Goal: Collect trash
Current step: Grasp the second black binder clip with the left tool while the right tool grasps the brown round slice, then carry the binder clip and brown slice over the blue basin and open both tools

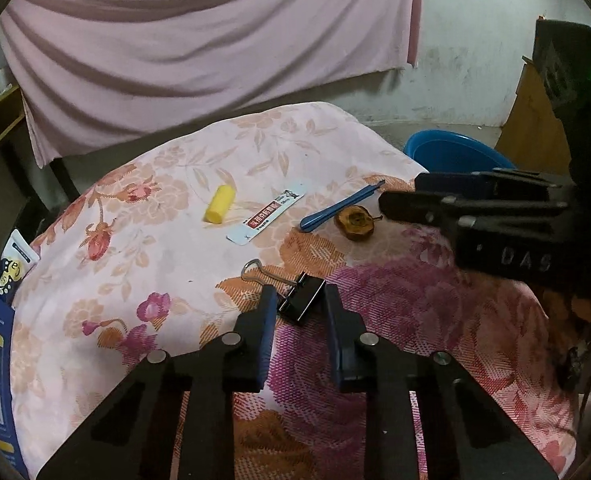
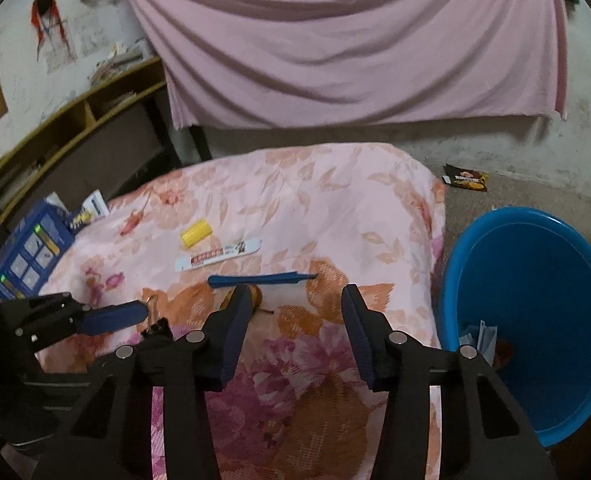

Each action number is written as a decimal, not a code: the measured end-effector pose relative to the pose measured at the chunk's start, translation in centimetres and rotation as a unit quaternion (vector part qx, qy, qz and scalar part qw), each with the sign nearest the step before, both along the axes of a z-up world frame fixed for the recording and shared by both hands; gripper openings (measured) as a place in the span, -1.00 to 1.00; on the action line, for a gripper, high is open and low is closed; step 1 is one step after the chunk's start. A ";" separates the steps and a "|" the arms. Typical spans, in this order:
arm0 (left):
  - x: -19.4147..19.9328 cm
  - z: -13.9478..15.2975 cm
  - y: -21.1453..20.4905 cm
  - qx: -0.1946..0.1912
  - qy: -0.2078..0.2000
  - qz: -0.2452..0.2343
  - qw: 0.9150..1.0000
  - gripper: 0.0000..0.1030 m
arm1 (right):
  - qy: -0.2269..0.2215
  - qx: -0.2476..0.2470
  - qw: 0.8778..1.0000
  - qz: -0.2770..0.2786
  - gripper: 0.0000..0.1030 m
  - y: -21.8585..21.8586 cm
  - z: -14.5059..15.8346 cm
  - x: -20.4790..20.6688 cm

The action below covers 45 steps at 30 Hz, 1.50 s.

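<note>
On the floral cloth [image 1: 135, 264] lie a brown apple core [image 1: 354, 222], a blue plastic tool [image 1: 337, 208], a white wrapper strip [image 1: 266, 218], a yellow cylinder [image 1: 219, 210] and a black binder clip [image 1: 301, 298]. My left gripper [image 1: 301, 300] is open, its fingers either side of the clip. My right gripper [image 2: 295, 300] is open above the cloth; its left finger [image 2: 239, 308] partly hides the apple core [image 2: 255, 295]. The blue tool [image 2: 255, 279], wrapper [image 2: 219, 257] and yellow cylinder [image 2: 196, 234] lie beyond. The right gripper [image 1: 399, 204] shows beside the core in the left wrist view.
A blue basin [image 2: 535, 312] with some scraps in it stands on the floor to the right of the table, also in the left wrist view [image 1: 451, 152]. A blue box [image 2: 27, 256] sits at the left edge. A dark packet [image 2: 466, 178] lies on the floor. A pink sheet [image 2: 335, 40] hangs behind.
</note>
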<state>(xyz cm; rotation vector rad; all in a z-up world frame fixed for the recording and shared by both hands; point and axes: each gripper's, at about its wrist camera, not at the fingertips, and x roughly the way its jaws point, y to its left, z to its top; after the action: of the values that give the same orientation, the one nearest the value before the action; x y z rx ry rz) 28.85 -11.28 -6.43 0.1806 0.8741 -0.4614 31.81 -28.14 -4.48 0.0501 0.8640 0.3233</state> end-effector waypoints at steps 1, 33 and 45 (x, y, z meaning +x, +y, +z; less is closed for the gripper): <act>0.0 0.1 0.0 -0.003 0.000 0.001 1.000 -0.62 | 0.002 -0.004 1.000 0.004 -0.16 0.2 -0.1 0.0; -1.7 3.0 4.4 -0.063 -0.054 0.093 0.992 -0.69 | -0.032 -0.054 0.997 0.046 -0.48 4.3 0.5 -0.8; -2.4 7.7 3.3 -0.153 -0.124 0.105 0.975 -0.70 | -0.152 0.001 0.988 -0.013 -0.49 1.3 3.7 -3.3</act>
<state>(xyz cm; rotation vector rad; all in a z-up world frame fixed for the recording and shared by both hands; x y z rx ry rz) 26.46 -7.95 1.31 -0.1347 0.5602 -0.3599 28.55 -26.80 -0.74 0.0134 0.5608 0.2981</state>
